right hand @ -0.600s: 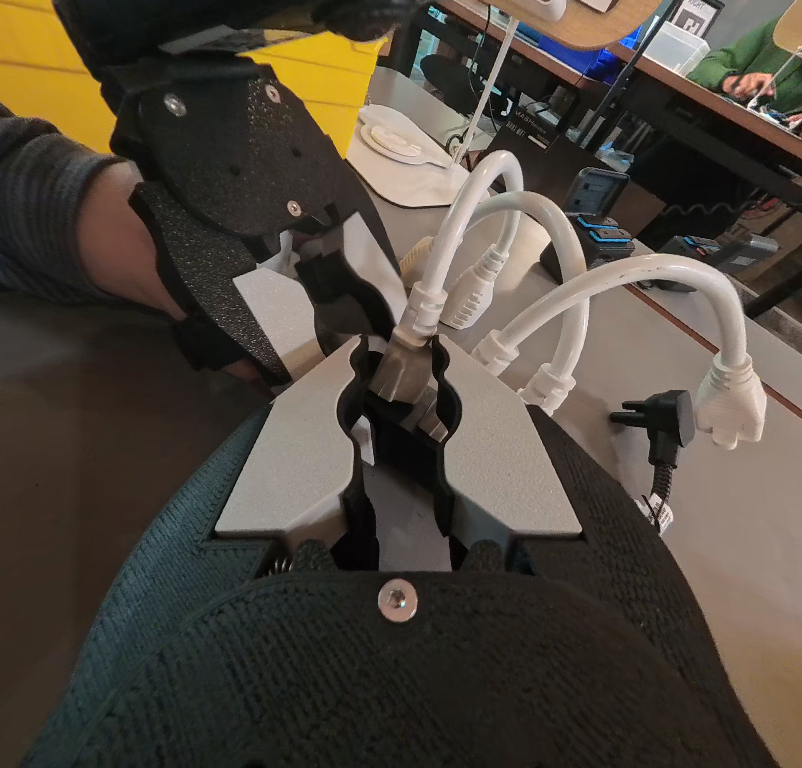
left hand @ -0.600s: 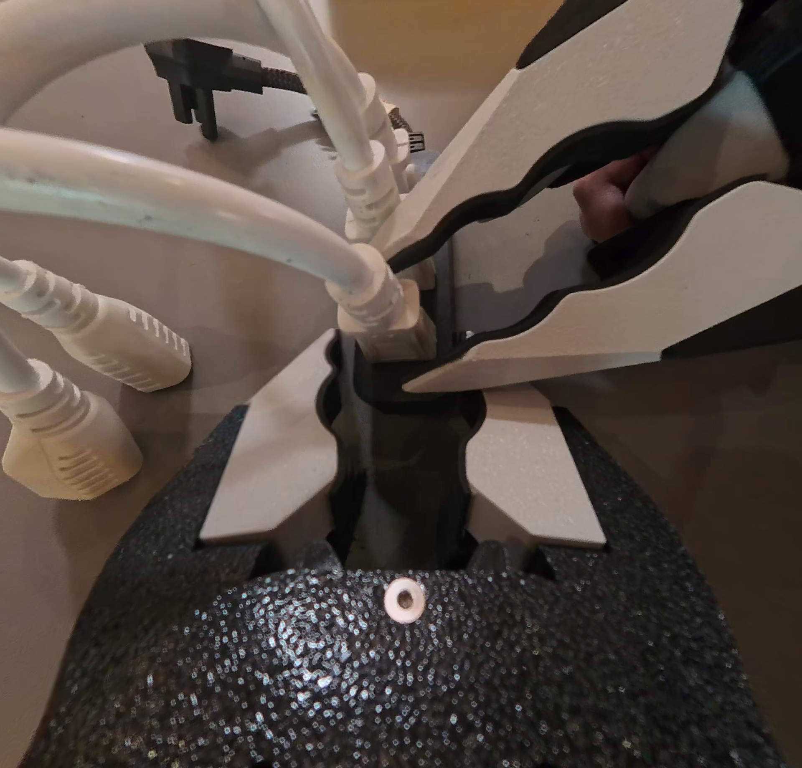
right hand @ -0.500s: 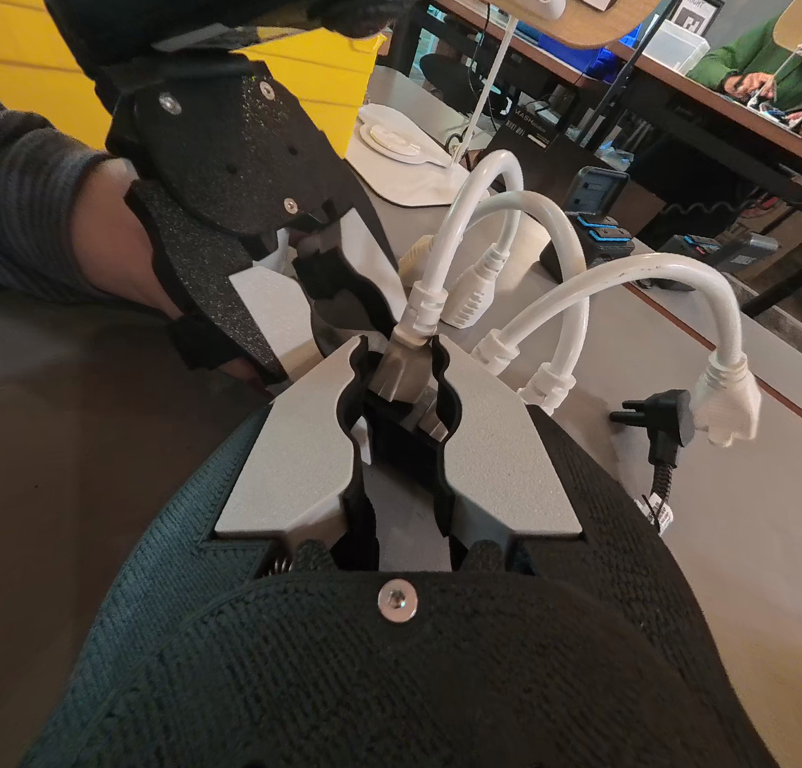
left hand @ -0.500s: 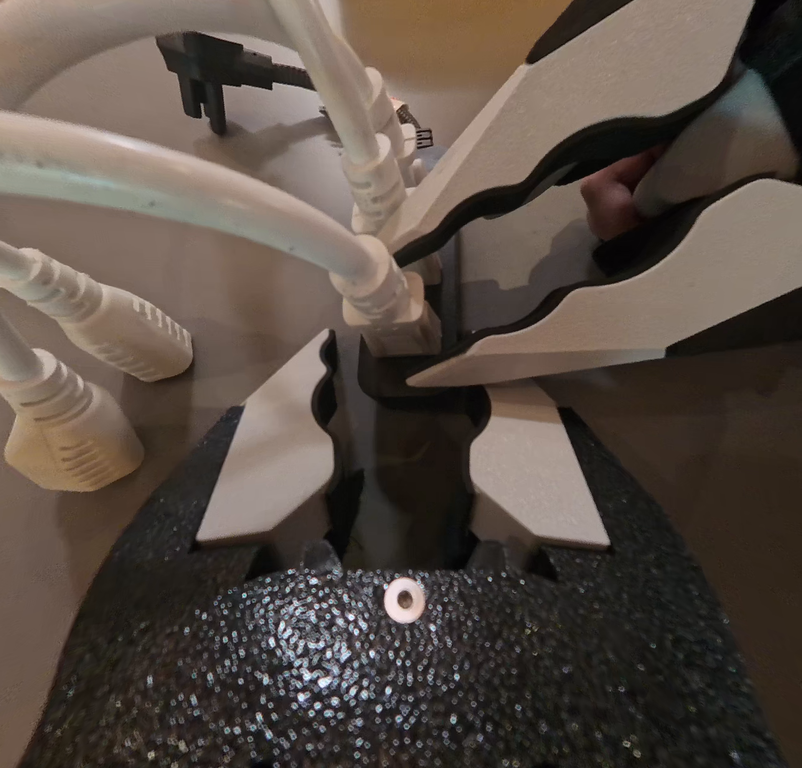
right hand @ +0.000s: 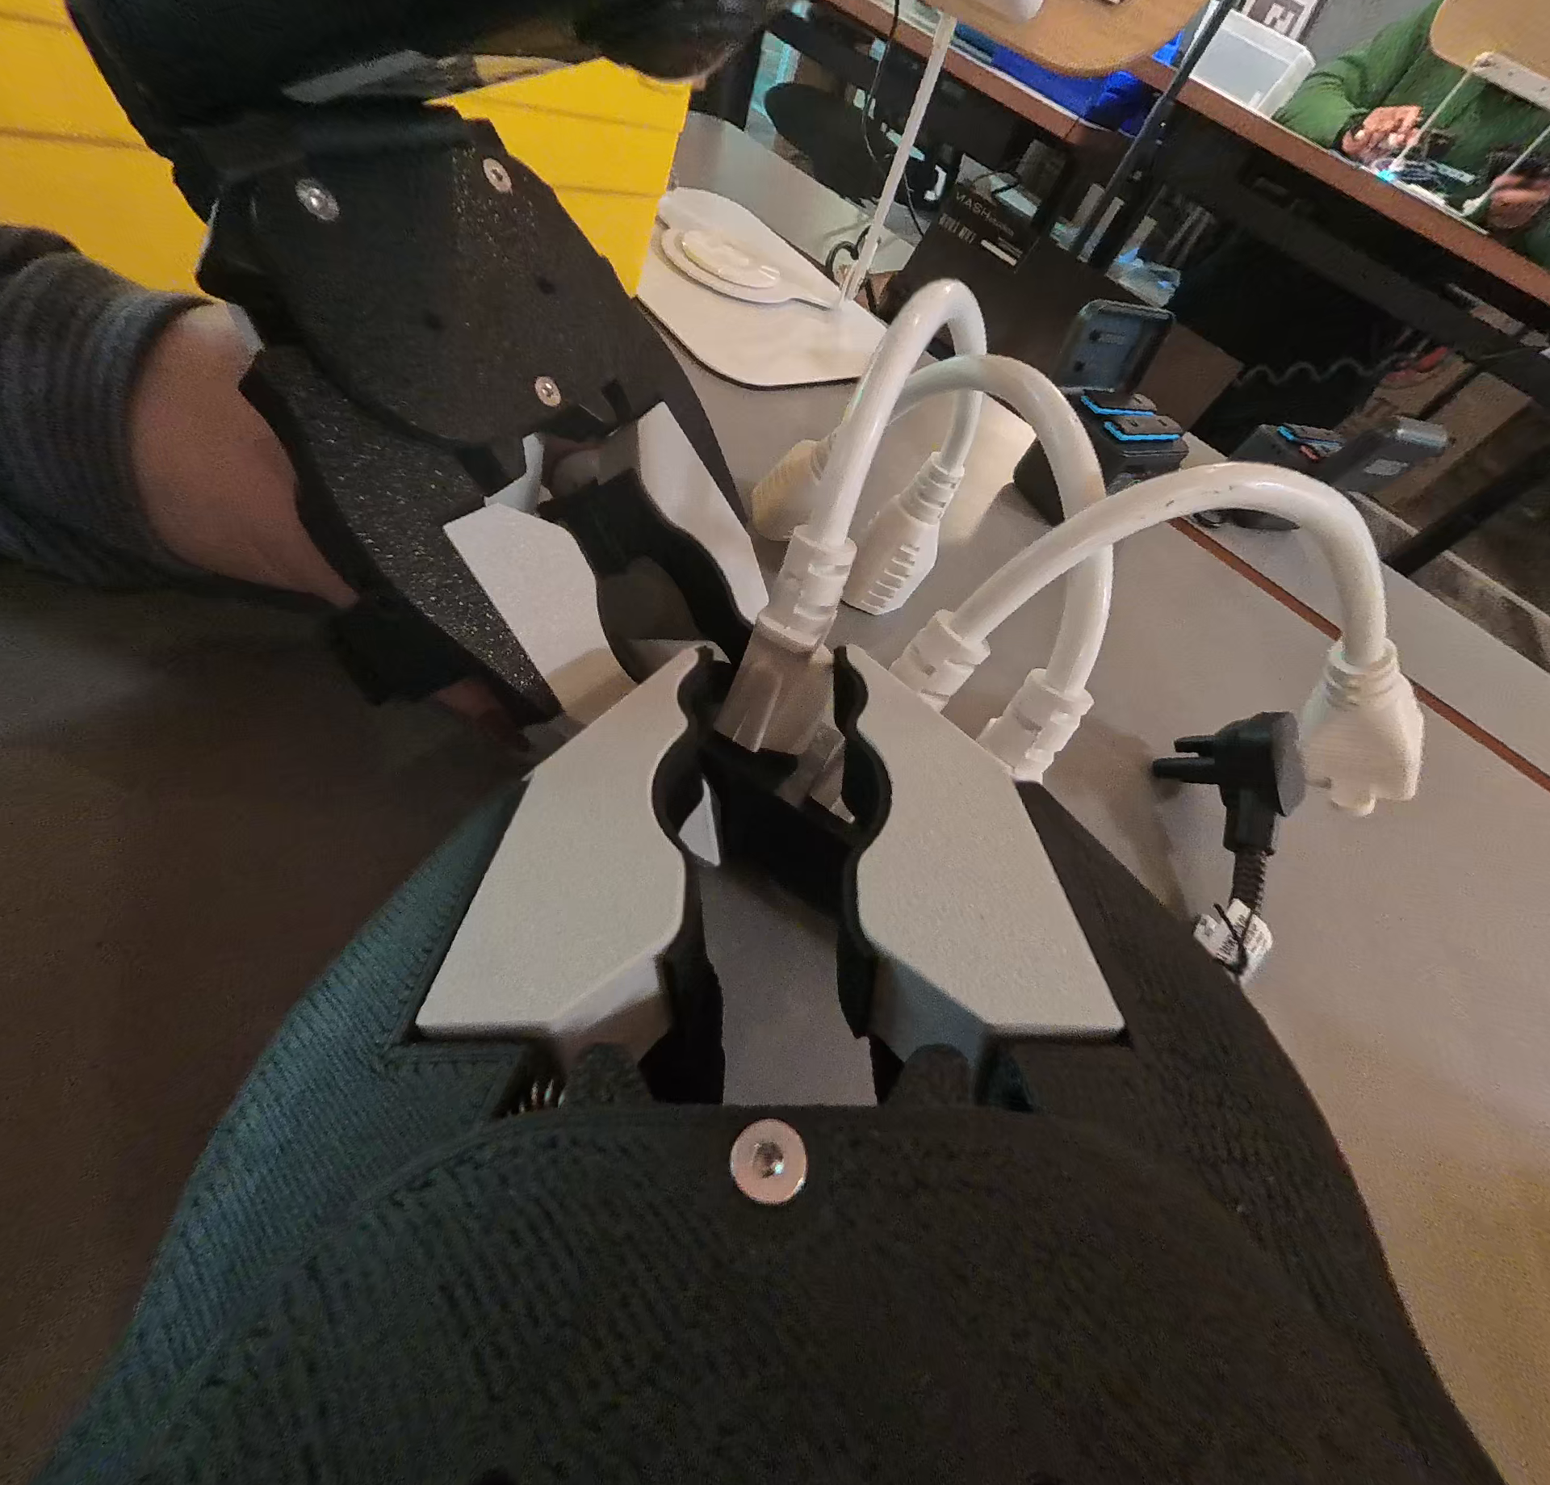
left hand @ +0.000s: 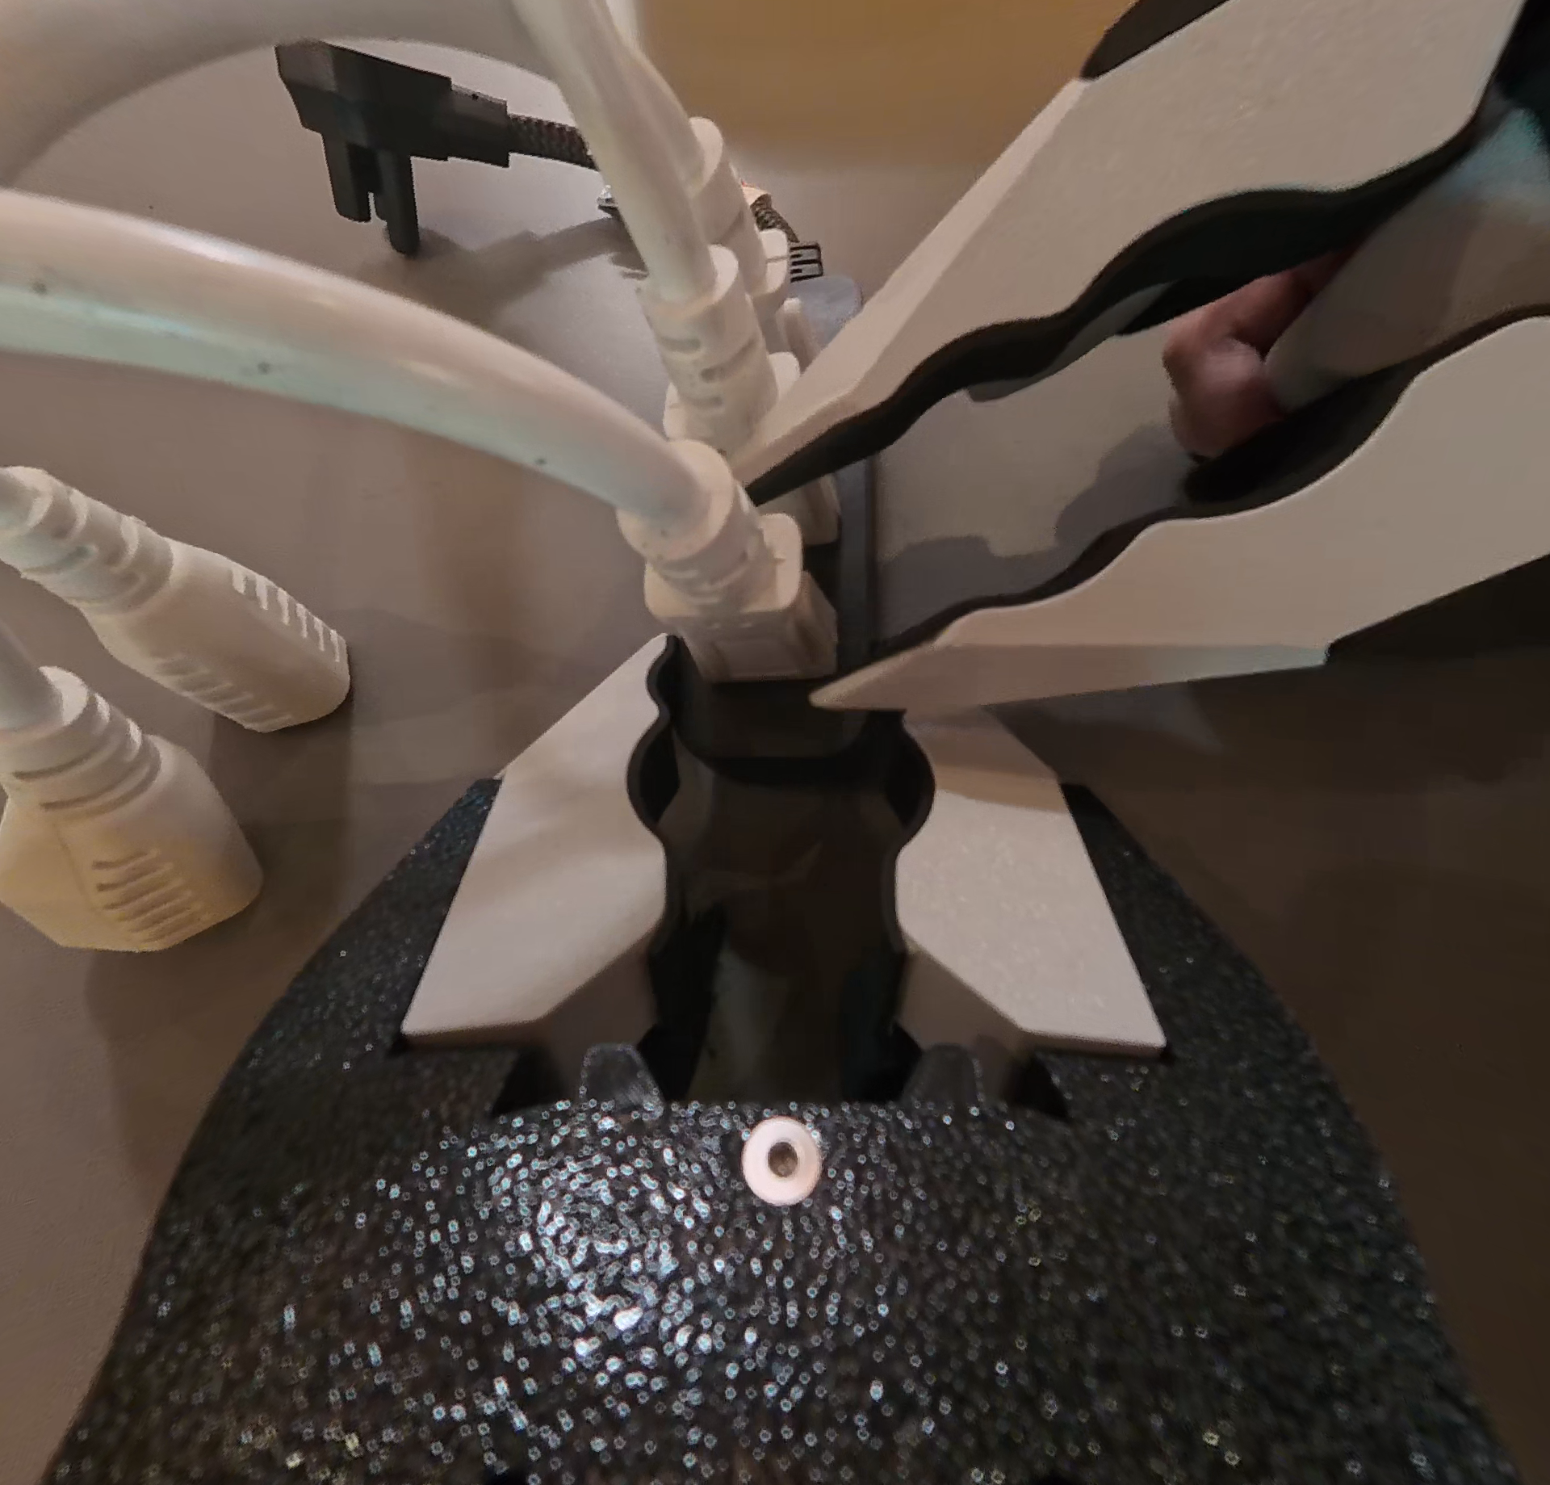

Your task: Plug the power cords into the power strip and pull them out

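Left wrist view: left gripper [left hand: 776, 740], fingers pinching black power strip [left hand: 855, 572], long axis running away from camera; white plug [left hand: 738, 597] seated at near end.

Right wrist view: right gripper [right hand: 767, 690], fingers pinching same plug [right hand: 776, 690], cord [right hand: 889, 404] rising upward.

White cords [left hand: 403, 337] crowding left; right side clear.

Two close wrist views, crossing, sharing white plug [left hand: 738, 597]

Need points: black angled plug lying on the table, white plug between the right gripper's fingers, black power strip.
Black angled plug [right hand: 1258, 761]: right wrist view, round head.
White plug [right hand: 776, 690]: right wrist view, body between the fingers.
Black power strip [left hand: 776, 719]: left wrist view, near end.
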Motion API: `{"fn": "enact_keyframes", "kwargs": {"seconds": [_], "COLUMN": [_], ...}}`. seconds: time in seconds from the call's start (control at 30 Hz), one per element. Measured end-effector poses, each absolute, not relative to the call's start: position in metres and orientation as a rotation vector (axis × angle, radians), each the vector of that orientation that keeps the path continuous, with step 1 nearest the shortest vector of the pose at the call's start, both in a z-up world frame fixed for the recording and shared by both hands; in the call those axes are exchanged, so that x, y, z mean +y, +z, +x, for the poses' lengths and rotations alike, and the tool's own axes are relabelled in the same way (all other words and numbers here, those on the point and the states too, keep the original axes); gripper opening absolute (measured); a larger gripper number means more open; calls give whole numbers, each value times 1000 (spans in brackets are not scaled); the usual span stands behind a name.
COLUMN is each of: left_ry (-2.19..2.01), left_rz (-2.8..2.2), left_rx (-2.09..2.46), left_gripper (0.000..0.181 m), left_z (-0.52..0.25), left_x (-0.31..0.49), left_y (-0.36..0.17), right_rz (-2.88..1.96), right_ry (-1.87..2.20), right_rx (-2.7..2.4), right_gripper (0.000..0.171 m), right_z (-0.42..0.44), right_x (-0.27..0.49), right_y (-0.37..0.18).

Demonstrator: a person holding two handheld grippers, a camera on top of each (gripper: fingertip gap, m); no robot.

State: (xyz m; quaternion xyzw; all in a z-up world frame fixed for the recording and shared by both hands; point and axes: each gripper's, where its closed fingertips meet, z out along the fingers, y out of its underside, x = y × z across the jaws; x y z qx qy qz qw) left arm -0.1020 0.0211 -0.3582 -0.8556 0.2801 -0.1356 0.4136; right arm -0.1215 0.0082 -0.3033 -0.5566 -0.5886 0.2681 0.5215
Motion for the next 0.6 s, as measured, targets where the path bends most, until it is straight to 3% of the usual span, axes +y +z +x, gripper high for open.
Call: {"fn": "enact_keyframes", "kwargs": {"seconds": [0.23,0.43,0.6], "left_ry": [-341,-327,-295], "left_rz": [-2150,-2141,-2111], "left_rx": [705,716,756], "left_gripper": [46,46,46], "left_z": [-102,-101,-100], "left_x": [21,21,20], "left_y": [-358,-357,-356], "right_rz": [-1320,-1309,-1337], "right_ry": [628,591,579], "right_rx": [-1409,-1435,-1389], "right_gripper": [20,29,22], "right_z": [-120,-126,-129], "right_x": [11,10,14], "right_y": [-302,-306,-305]}}
